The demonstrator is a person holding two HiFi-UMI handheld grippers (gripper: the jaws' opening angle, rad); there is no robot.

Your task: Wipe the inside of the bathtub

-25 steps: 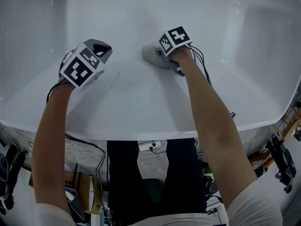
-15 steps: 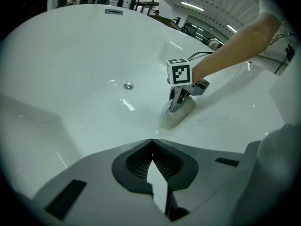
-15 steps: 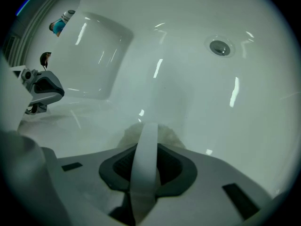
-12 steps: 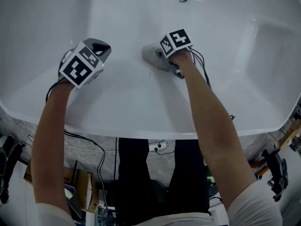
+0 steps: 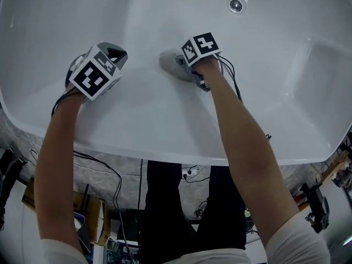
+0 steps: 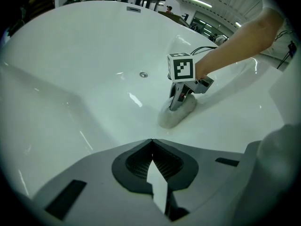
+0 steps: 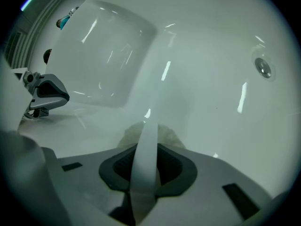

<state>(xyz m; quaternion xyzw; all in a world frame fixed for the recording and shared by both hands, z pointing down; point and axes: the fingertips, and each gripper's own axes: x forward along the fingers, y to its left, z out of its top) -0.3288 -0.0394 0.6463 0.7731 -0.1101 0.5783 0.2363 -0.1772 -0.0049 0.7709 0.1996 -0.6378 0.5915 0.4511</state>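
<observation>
White bathtub [image 5: 165, 131] interior, glossy; grey pad [image 5: 169, 62] flat on floor, between near rim and drain [image 5: 236, 5]; right gripper [image 6: 178, 102] clamped on pad by white strip, pressing down; left gripper [image 6: 151, 145] closed, empty, near left wall. Wiping stroke in hand, by look; next: drag pad across floor toward drain, pressure even.

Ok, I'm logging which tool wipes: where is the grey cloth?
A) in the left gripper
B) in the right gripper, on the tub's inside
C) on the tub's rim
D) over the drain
B: the right gripper is shut on the grey cloth, which rests on the bathtub inner surface.
</observation>
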